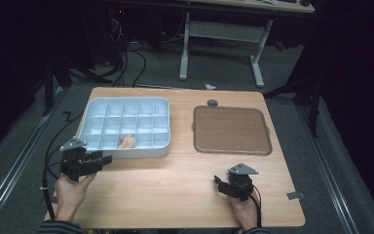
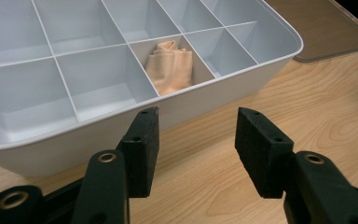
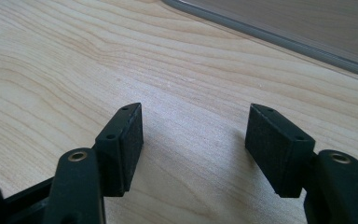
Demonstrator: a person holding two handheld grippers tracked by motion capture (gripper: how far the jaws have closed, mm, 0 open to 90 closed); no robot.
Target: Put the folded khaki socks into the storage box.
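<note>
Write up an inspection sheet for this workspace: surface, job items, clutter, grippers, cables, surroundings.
Surface: wooden table, bare between the grippers.
Job's things: white divided tray at left; peach folded cloth in a near-row compartment; brown flat lid at right.
Clutter: small grey object beyond the lid; grey tab at the table's right edge.
Grippers: left gripper open, nothing between its jaws, just short of the tray's near wall; right gripper open, empty, over bare wood.
Cables: black cable trails from the left gripper; more lie on the floor behind.
Surroundings: dim room, grey floor, white desk frame behind.
</note>
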